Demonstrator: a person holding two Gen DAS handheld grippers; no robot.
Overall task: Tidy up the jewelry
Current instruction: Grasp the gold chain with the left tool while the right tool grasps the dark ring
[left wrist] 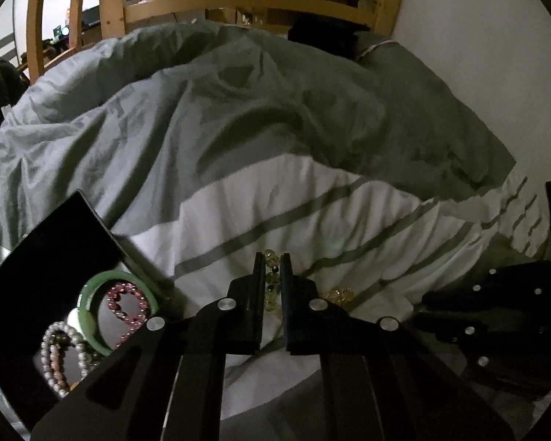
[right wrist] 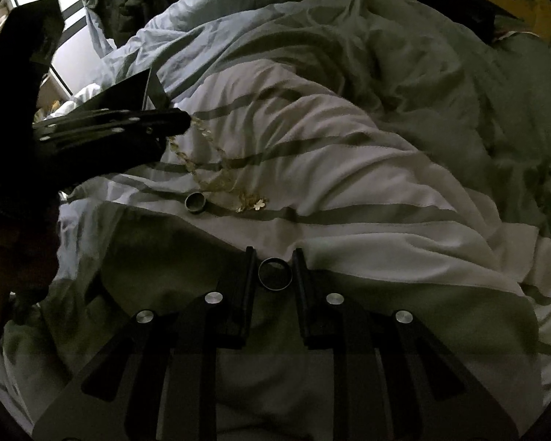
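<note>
My left gripper (left wrist: pixel 272 261) is shut on a yellow crystal bead bracelet (left wrist: pixel 271 279), held just above the bed cover; it also shows in the right wrist view (right wrist: pixel 182 125), with the strand trailing below. A black jewelry box (left wrist: pixel 36 268) lies at lower left and holds a green bangle (left wrist: pixel 92 316), a pink bead bracelet (left wrist: pixel 126 308) and a pearl bracelet (left wrist: pixel 60 360). My right gripper (right wrist: pixel 274 257) stands with its jaws part open around a dark metal ring (right wrist: pixel 274 273) on the cover. A second ring (right wrist: pixel 195 203) and a gold flower necklace (right wrist: pixel 235 187) lie further out.
The bed is covered by a rumpled grey and white striped duvet (left wrist: pixel 275 128). A wooden bed frame (left wrist: pixel 260 3) and a white wall (left wrist: pixel 477 55) lie behind. The box's raised lid (right wrist: pixel 128 92) stands at left in the right wrist view.
</note>
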